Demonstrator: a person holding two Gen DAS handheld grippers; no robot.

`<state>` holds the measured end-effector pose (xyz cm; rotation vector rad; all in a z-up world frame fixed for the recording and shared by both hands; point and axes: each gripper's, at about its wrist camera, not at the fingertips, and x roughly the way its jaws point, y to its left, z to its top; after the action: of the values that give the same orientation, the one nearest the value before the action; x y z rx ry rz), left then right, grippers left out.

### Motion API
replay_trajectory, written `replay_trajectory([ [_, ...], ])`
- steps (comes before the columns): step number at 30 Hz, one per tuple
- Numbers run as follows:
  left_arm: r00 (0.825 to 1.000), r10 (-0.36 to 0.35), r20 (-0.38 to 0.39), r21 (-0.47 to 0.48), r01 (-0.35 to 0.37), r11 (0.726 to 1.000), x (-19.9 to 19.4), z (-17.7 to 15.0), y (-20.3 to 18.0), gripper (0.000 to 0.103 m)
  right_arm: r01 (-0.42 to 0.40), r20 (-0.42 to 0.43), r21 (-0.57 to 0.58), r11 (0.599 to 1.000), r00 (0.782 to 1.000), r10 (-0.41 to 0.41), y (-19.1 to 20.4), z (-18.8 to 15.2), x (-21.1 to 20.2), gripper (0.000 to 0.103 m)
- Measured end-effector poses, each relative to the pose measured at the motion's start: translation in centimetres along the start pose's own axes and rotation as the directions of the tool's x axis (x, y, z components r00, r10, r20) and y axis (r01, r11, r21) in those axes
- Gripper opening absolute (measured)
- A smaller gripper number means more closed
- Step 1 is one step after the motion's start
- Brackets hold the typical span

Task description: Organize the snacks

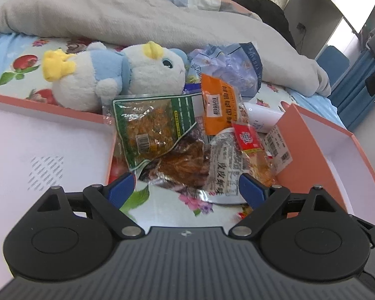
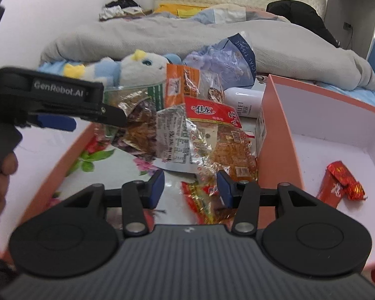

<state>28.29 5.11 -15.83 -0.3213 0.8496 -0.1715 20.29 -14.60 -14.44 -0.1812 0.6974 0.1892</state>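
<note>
Snacks (image 1: 187, 140) mostly lie heaped between two boxes; one red packet (image 2: 337, 185) sits in the right box (image 2: 337, 125). Left gripper (image 1: 187, 190) gapes empty; right gripper (image 2: 190, 187) straddles a small red wrapper (image 2: 200, 200), jaws not clamped

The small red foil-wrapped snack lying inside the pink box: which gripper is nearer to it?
Right. The right gripper hangs over the snack pile just left of that pink box's wall; the left gripper is farther left. The red foil-wrapped snack lies untouched.

- The right gripper (image 2: 190, 187) hangs half open over a small red snack packet (image 2: 200, 197) on the floral sheet (image 2: 97, 156).
- Heaped snack bags (image 2: 187, 130) lie just beyond.
- A red wrapper (image 2: 341, 183) lies in the pink box (image 2: 280, 130).
</note>
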Motion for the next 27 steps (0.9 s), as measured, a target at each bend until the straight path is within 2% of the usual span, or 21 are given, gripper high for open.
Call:
replay_trajectory([
  [5, 0.999, -0.021, -0.029, 0.017, 0.022, 1.0, 3.0, 1.2, 0.8, 0.093, 0.046, -0.031, -0.052, 0.998, 0.998, -0.048, 0.2, 0.5, 3.1, 0.049],
  [12, 0.996, -0.057, -0.065, 0.117, 0.065, 0.991, 6.7, 2.4, 0.3, 0.093, 0.105, -0.052, -0.132, 0.986, 0.992, -0.113, -0.1, 0.9, 6.7, 0.049],
  [21, 0.989, -0.075, -0.131, 0.3, 0.111, 0.947, 9.7, 2.5, -1.0, 0.093, 0.153, -0.06, -0.236, 0.96, 0.983, -0.172, 0.6, 0.6, 8.9, 0.049],
  [22, 0.988, -0.074, -0.135, 0.308, 0.113, 0.945, 9.9, 2.4, -1.0, 0.092, 0.151, -0.064, -0.231, 0.961, 0.983, -0.17, 0.6, 0.6, 9.0, 0.05],
  [25, 0.988, -0.075, -0.136, 0.322, 0.115, 0.94, 10.2, 2.2, -1.1, 0.079, 0.15, -0.066, -0.229, 0.962, 0.983, -0.169, 0.5, 0.6, 9.3, 0.051],
  [26, 0.989, -0.066, -0.132, 0.326, 0.106, 0.939, 10.2, 2.1, -1.1, 0.072, 0.148, -0.067, -0.223, 0.964, 0.984, -0.167, 0.4, 0.6, 9.2, 0.05],
  [27, 0.99, -0.059, -0.131, 0.33, 0.1, 0.939, 10.3, 2.0, -1.1, 0.07, 0.146, -0.067, -0.221, 0.964, 0.984, -0.165, 0.4, 0.6, 9.2, 0.049],
])
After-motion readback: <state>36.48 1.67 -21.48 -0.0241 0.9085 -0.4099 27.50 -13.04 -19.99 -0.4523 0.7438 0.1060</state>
